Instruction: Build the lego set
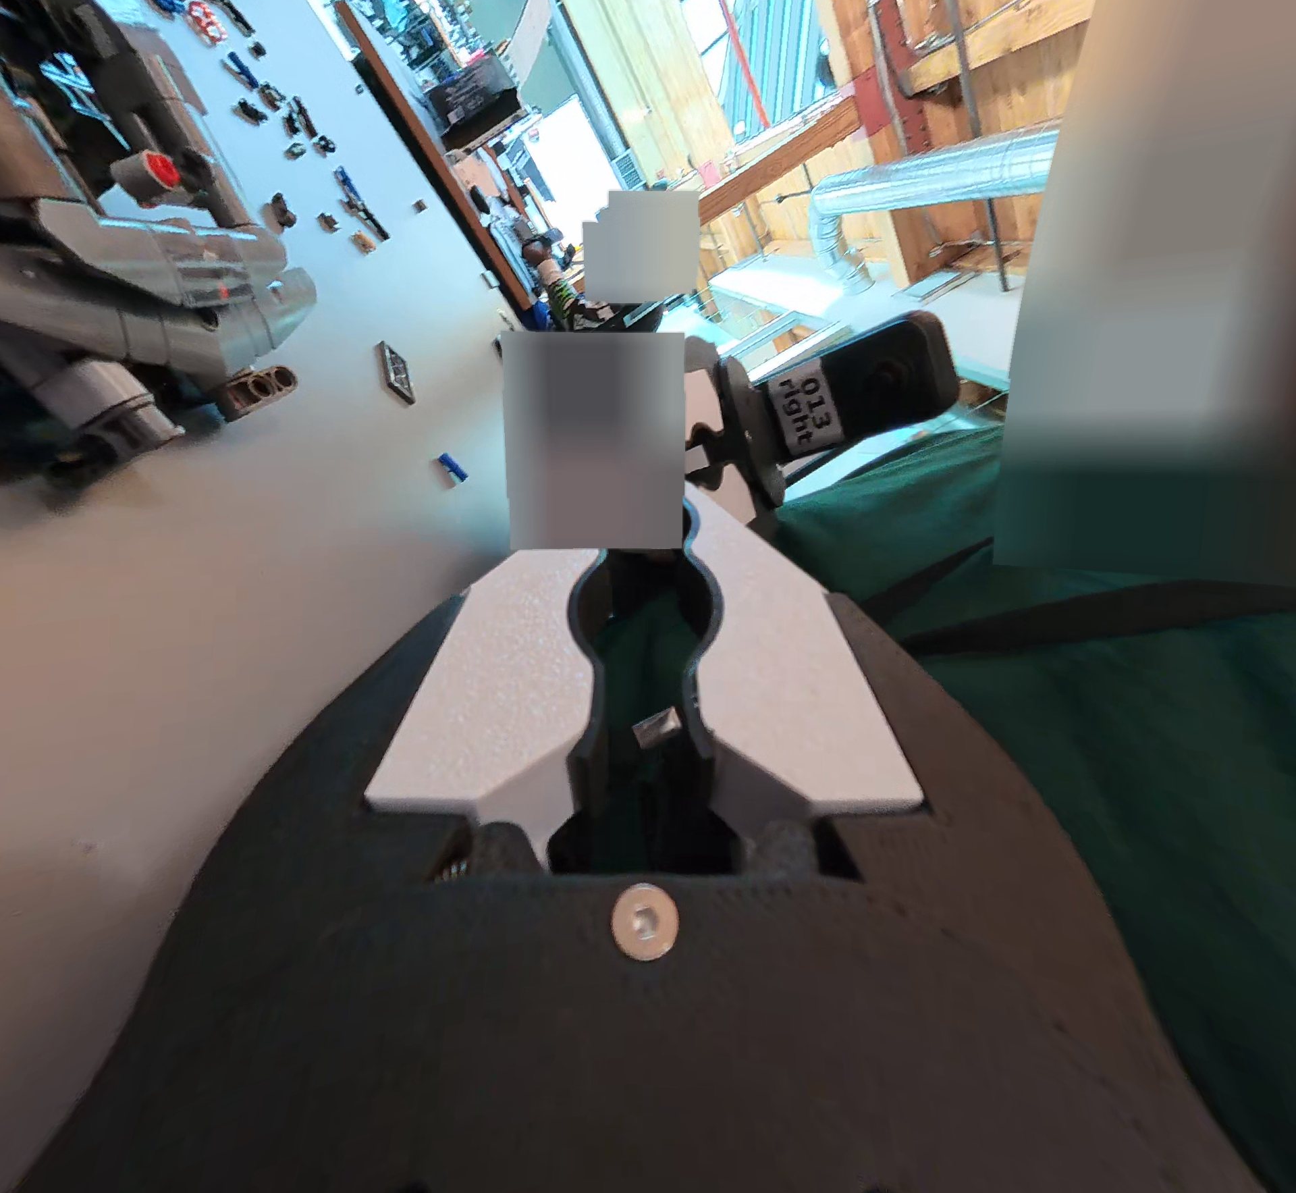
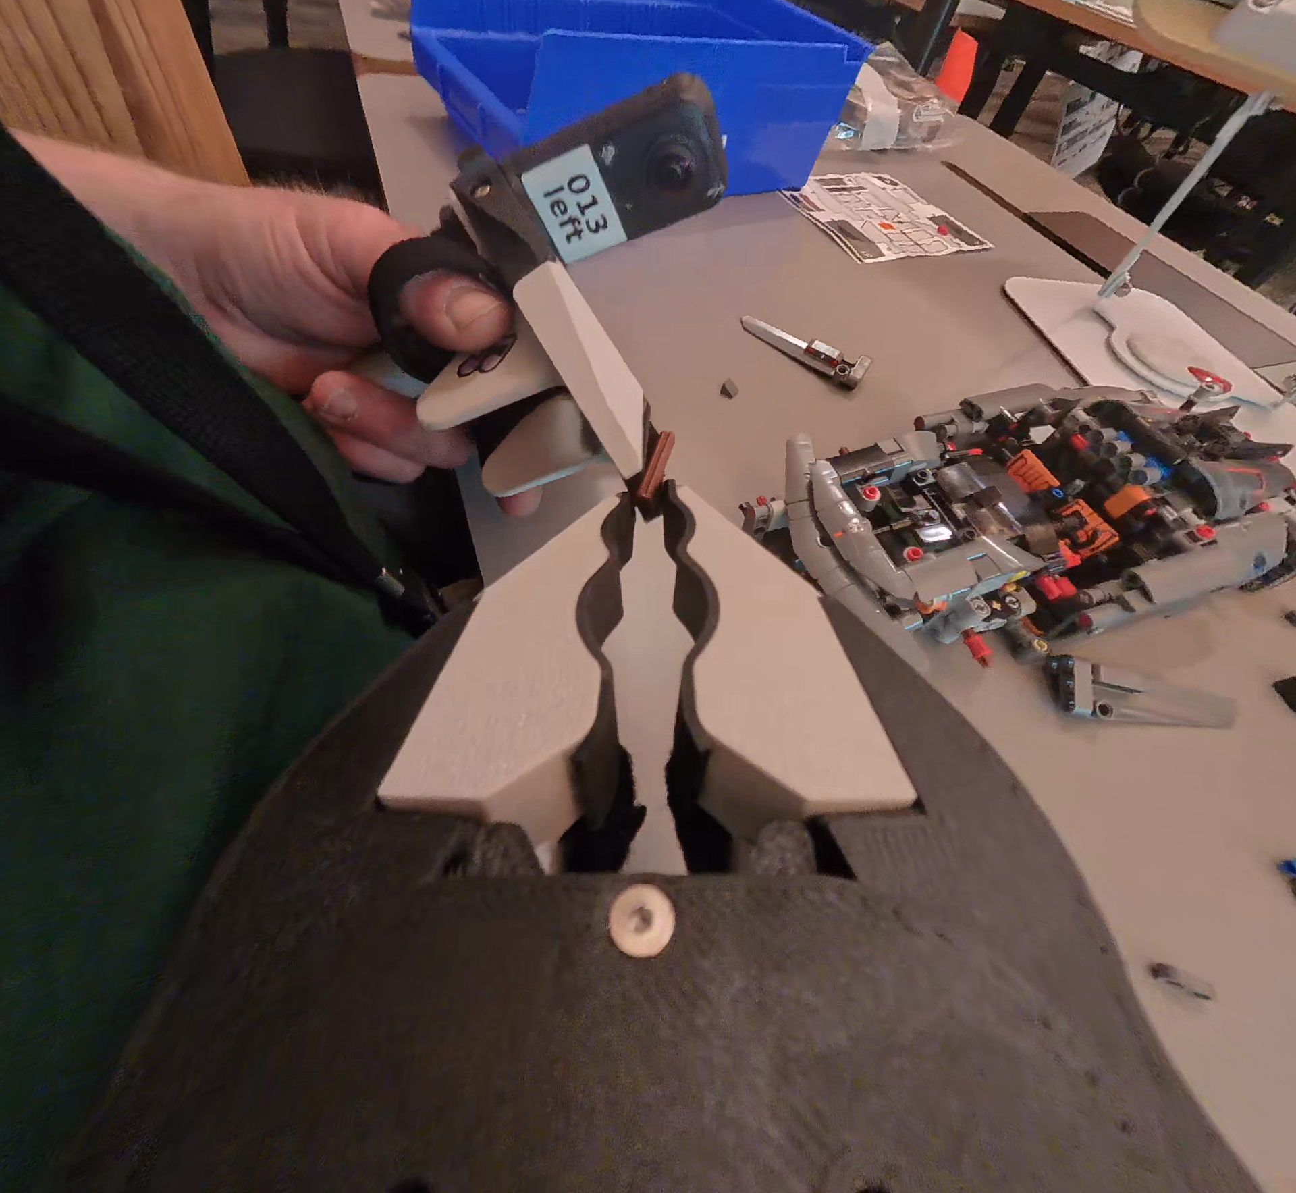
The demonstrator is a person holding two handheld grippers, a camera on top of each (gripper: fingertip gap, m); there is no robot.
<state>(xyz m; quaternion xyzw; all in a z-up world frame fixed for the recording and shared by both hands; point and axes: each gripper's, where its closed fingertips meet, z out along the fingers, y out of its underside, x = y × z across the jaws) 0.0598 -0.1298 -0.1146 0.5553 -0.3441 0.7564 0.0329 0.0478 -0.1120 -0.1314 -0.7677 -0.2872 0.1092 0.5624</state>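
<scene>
Right wrist view | blue bin [image 2: 631, 37] behind tongs [image 2: 649, 503] | model [image 2: 1038, 521] right

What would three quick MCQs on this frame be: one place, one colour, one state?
1. Where is the bin?
A. On the floor
B. On the table, behind the left gripper
C. On a shelf

2. What colour is the piece at the right gripper tips?
A. Red
B. Yellow
C. Brown

3. What state is the right gripper in?
A. Shut on the piece
B. Wide open and empty
C. Lying on the table

Key: 1 B, the right wrist view shows the bin on the tabletop beyond the left gripper. 2 C, the small piece is plainly brown. 3 A, both fingertips close in on the piece's lower end.
</scene>
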